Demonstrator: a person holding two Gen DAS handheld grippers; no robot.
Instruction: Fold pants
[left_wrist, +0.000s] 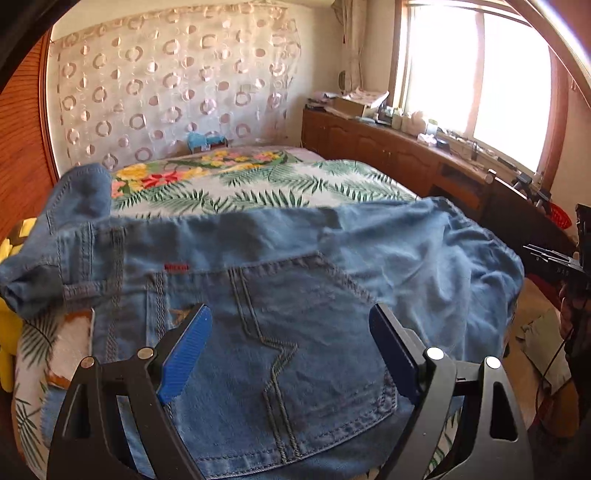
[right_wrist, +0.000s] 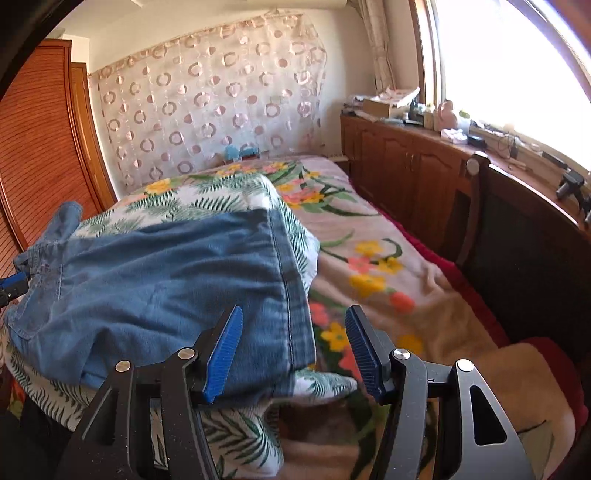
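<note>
Left wrist view: left gripper (left_wrist: 290, 349) wide open, holds nothing, over back pocket; pants (left_wrist: 295, 280) on floral bedspread (left_wrist: 258, 181), long axis 9-to-3. Right gripper (right_wrist: 293, 350) open, empty, straddling hem edge; denim toward 10 o'clock. Judgement: right nearer free end.

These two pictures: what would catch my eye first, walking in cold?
Probably the blue denim pants, spread over a leafy floral bedspread in the foreground, back pocket facing up. Next, the blue-padded left gripper and right gripper, both open just above the fabric. Behind them, a glaring window over wooden cabinets.
</note>
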